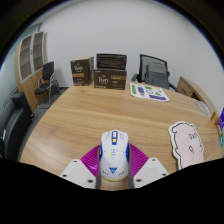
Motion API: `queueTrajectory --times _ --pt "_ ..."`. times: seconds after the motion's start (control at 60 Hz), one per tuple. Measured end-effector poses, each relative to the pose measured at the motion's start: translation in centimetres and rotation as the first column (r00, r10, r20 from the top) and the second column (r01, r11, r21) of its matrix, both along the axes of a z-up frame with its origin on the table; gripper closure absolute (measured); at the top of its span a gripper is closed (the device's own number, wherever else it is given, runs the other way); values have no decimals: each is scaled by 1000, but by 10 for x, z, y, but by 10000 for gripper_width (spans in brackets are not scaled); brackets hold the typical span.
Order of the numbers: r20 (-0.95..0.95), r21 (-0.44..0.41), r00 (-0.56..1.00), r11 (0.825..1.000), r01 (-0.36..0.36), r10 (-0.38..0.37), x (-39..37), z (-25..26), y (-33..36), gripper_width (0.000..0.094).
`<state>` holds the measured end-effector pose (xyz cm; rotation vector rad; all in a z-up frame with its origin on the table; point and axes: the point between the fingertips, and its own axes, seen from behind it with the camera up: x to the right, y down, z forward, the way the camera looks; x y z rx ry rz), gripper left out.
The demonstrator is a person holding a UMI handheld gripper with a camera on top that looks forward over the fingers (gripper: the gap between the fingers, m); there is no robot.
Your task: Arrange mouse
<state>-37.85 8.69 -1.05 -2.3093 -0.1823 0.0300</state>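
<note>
A white mouse (113,155) with blue and yellow markings sits between my gripper's (113,168) two fingers, over the near part of the wooden table (90,115). The magenta pads (92,160) press on its left and right sides, so the gripper is shut on it. The mouse points away from me, toward the far side of the table. Its rear end is hidden below the fingers.
A white cartoon-shaped mat (186,148) lies on the table to the right of the fingers. Two brown boxes (110,71) stand at the far edge, with a green-and-white leaflet (150,92) to their right. Black office chairs (154,70) surround the table.
</note>
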Motion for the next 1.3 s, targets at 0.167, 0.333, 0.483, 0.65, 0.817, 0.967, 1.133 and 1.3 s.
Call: queueTrajectory --times 0.167,0.333,0.483,0.65,0.817,0.967,1.133,1.3 --pt "-88 70 990 991 114 -108 23 58 4 576" --pt "-62 138 977 968 211 -204 142 98 28 579" --pt "-39 64 974 972 224 -222 232 57 41 579" --pt "-53 -33 975 977 213 -214 277 7 50 576" --pt "-88 -32 986 989 143 -145 276 1 55 436" --pt "-58 -60 985 985 161 -165 279 5 44 117" --pt "-50 15 989 990 140 -139 251 43 14 101" --pt "-35 61 986 984 168 -166 214 82 -51 103"
